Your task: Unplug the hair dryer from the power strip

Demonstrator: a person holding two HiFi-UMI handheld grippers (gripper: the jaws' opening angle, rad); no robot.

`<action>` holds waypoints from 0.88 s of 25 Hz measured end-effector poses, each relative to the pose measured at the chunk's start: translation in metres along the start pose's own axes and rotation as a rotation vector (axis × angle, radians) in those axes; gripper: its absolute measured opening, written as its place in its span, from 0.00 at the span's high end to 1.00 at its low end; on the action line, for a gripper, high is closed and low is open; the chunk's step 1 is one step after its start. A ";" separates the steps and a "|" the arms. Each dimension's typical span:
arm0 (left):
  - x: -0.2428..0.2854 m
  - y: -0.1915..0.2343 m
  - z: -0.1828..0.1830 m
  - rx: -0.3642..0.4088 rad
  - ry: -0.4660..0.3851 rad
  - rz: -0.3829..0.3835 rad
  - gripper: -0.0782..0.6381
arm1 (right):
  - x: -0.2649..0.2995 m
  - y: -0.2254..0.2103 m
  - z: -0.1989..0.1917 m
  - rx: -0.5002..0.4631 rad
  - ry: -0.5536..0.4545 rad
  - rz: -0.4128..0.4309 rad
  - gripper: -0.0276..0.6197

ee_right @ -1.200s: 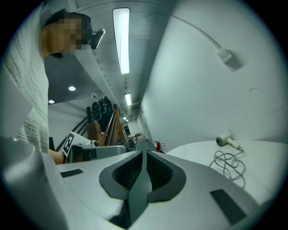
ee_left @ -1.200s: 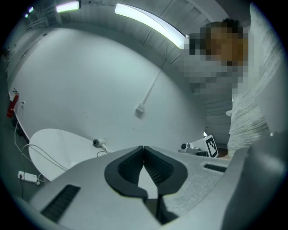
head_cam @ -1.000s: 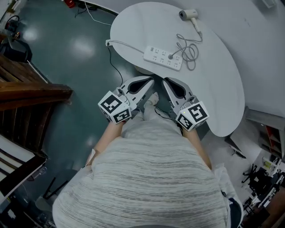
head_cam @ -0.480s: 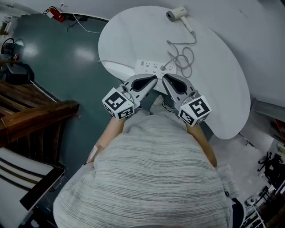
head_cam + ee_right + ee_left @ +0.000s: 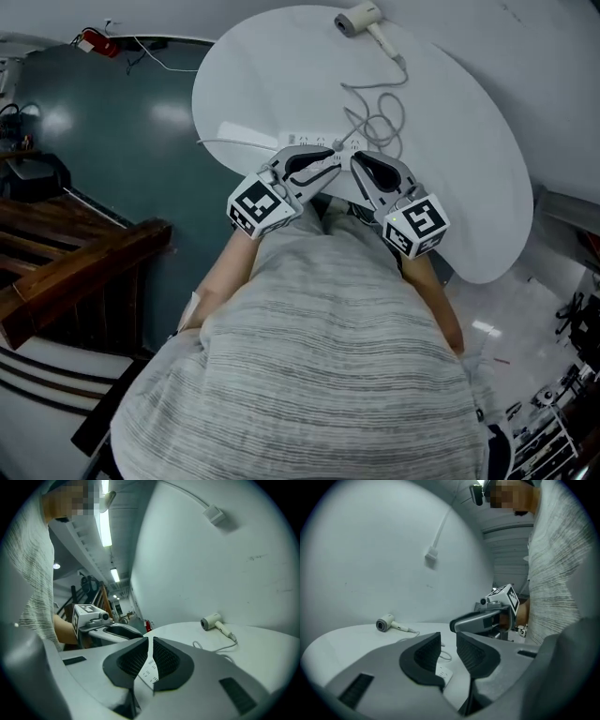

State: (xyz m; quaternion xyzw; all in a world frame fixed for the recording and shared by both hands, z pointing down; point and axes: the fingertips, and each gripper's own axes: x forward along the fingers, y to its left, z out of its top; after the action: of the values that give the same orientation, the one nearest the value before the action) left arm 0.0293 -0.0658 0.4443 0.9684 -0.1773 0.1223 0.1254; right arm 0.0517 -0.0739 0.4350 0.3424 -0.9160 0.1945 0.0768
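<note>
A white hair dryer lies at the far side of the round white table. Its cord loops down to the white power strip, which my two grippers partly cover. My left gripper hovers over the strip's near side. Its jaws have just been opening and stand slightly apart with nothing between them. My right gripper is beside it, shut and empty. The strip shows below the right pads. The dryer is far ahead of both.
The strip's white lead runs off the table's left edge. A grey wall stands behind the table. Dark wooden furniture is on the teal floor to the left, and a red item lies at the far left.
Both grippers have moved forward from in front of the person's body to over the table's near edge, and now cover part of the power strip.
</note>
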 end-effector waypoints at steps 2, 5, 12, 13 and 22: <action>0.005 0.006 -0.008 0.012 0.037 -0.029 0.73 | 0.004 -0.003 -0.003 0.014 0.009 -0.016 0.91; 0.014 0.018 -0.026 0.072 0.122 -0.066 0.69 | 0.012 -0.008 -0.011 0.039 0.031 -0.035 0.91; 0.034 0.037 -0.092 0.301 0.430 -0.171 0.43 | 0.030 -0.016 -0.034 0.047 0.131 -0.072 0.91; 0.036 0.039 -0.100 0.320 0.461 -0.184 0.42 | 0.032 -0.017 -0.037 0.047 0.143 -0.075 0.91; 0.054 0.052 -0.151 0.348 0.638 -0.254 0.27 | 0.040 -0.024 -0.043 0.061 0.197 -0.123 0.91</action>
State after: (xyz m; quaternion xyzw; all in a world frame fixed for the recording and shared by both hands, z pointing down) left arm 0.0299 -0.0864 0.6115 0.9028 0.0155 0.4292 0.0222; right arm 0.0379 -0.0972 0.4926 0.3793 -0.8751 0.2496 0.1676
